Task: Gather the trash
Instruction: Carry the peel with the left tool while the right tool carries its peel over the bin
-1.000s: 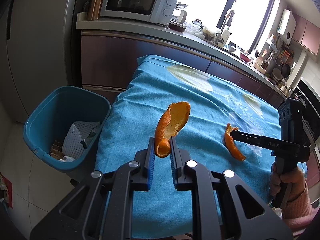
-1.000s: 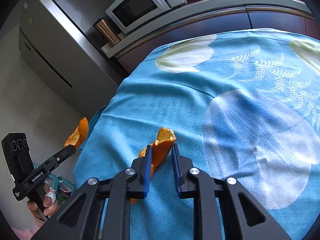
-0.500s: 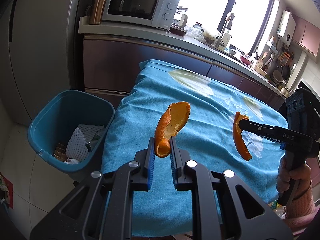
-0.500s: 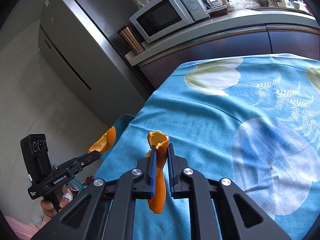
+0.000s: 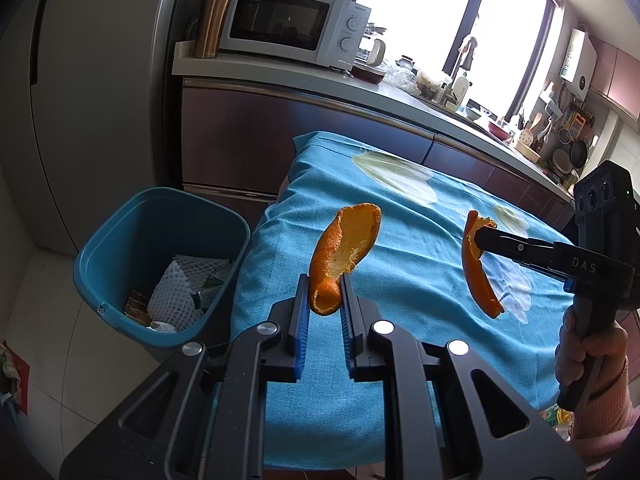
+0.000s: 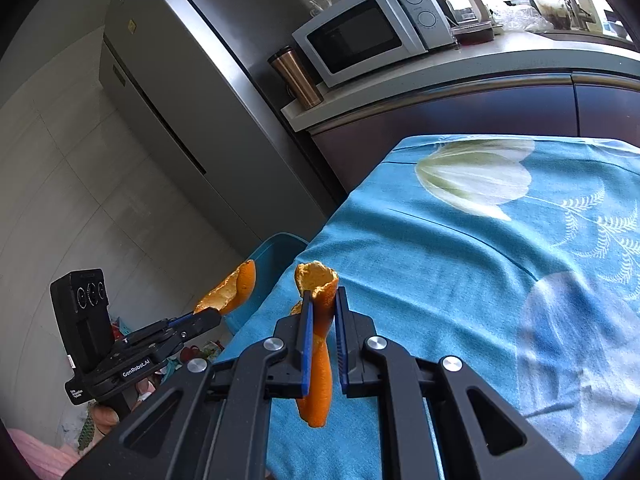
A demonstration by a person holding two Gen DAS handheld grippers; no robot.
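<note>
My left gripper [image 5: 325, 280] is shut on a wide curved orange peel [image 5: 346, 248] and holds it in the air above the table's left edge. My right gripper [image 6: 322, 294] is shut on a long narrow orange peel [image 6: 320, 376], lifted above the blue tablecloth [image 6: 460, 264]. The right gripper [image 5: 478, 236] with its peel [image 5: 476, 276] also shows in the left wrist view, and the left gripper [image 6: 216, 312] with its peel [image 6: 232, 288] in the right wrist view. A blue trash bin [image 5: 120, 248] stands on the floor left of the table.
The bin holds white foam netting [image 5: 180, 288] and wrappers. A kitchen counter [image 5: 320, 80] with a microwave [image 5: 292, 26] and a copper tumbler [image 5: 212, 20] runs behind the table. A steel fridge [image 6: 192, 100] stands at the left.
My right gripper has closed on the narrow peel and lifted it off the tablecloth. Both grippers have risen and pulled back a little; the left still holds its peel.
</note>
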